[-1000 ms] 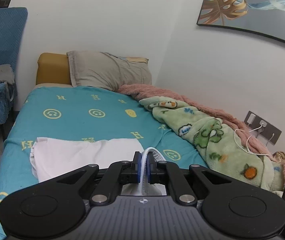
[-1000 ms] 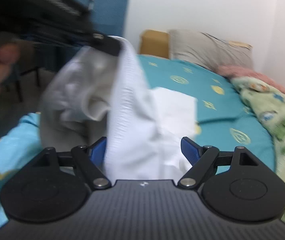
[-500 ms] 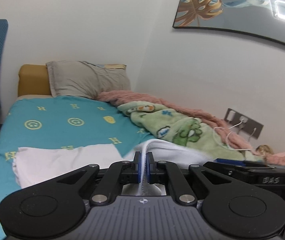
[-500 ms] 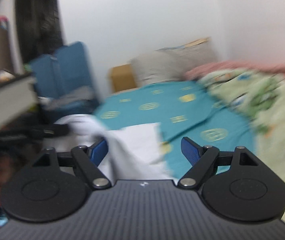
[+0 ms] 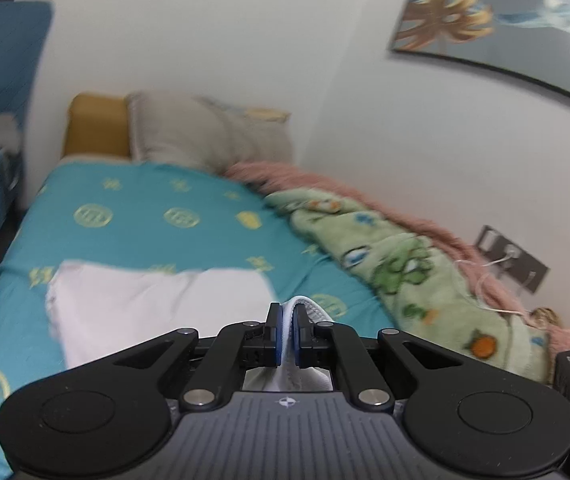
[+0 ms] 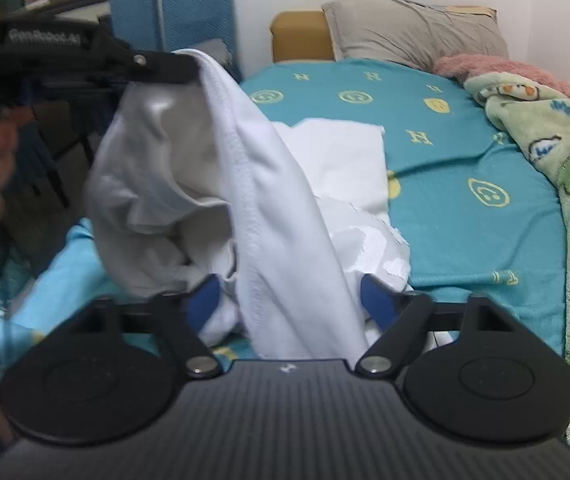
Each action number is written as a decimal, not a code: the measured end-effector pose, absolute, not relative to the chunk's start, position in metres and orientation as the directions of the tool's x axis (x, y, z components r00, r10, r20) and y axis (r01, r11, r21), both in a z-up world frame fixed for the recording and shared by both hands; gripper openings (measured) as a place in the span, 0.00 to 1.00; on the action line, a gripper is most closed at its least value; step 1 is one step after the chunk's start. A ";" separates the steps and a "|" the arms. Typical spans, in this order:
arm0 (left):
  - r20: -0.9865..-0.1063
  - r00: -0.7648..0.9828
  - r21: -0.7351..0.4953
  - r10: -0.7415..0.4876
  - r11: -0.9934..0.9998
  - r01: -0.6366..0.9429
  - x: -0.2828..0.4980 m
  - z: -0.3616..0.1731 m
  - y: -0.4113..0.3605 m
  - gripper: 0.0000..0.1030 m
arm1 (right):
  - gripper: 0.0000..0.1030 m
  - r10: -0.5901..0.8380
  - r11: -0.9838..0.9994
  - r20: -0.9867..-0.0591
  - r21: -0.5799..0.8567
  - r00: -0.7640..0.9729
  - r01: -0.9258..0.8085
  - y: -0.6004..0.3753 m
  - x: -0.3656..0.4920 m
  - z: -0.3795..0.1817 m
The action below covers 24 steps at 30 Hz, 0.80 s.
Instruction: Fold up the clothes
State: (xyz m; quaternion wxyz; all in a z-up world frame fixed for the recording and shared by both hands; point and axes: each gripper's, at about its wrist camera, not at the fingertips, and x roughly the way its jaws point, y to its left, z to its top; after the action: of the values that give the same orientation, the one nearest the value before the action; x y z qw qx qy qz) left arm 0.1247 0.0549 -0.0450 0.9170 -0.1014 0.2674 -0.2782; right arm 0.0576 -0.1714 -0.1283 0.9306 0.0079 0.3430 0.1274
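White cloth, the ribbed edge of a garment (image 5: pixel 303 307), was pinched tight between the closed jaws of the left claw (image 5: pixel 287 332), above the teal bed (image 5: pixel 145 216). From it the garment (image 6: pixel 253 184) hung down between the wide-open jaws of the right claw (image 6: pixel 291 300), touching neither blue pad. Ahead of both claws, a folded white piece (image 6: pixel 345 160) lay flat on the bed.

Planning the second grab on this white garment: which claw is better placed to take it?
The right claw: it is open with the hanging white garment between its fingers, while the left claw is shut on the hem.
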 end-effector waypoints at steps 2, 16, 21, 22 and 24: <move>-0.477 0.692 -0.343 -0.542 0.840 0.421 0.132 -0.052 0.059 0.08 | 0.16 0.269 0.963 -0.603 0.190 0.751 -0.192 -0.184 0.060 -0.122; -0.591 0.713 -0.163 -0.378 0.921 0.353 0.110 -0.067 0.026 0.53 | 0.05 0.334 0.910 -0.385 0.369 0.861 -0.188 -0.215 0.043 -0.088; -0.558 0.798 0.107 -0.230 0.933 0.344 0.074 -0.073 -0.012 0.59 | 0.04 0.310 0.894 -0.331 0.421 0.891 -0.154 -0.227 0.040 -0.084; -0.541 0.818 0.184 -0.195 0.922 0.341 0.068 -0.076 -0.019 0.60 | 0.04 0.302 0.890 -0.316 0.431 0.899 -0.148 -0.230 0.039 -0.083; -0.503 0.858 0.320 -0.102 0.901 0.294 0.058 -0.080 -0.030 0.61 | 0.04 0.278 0.889 -0.292 0.439 0.915 -0.130 -0.235 0.037 -0.080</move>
State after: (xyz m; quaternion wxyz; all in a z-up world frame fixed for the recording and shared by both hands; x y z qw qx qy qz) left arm 0.0580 -0.0297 -0.0797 0.9437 0.1964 0.2446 -0.1047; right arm 0.0368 -0.2353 -0.0803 0.9558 0.2099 0.1759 0.1067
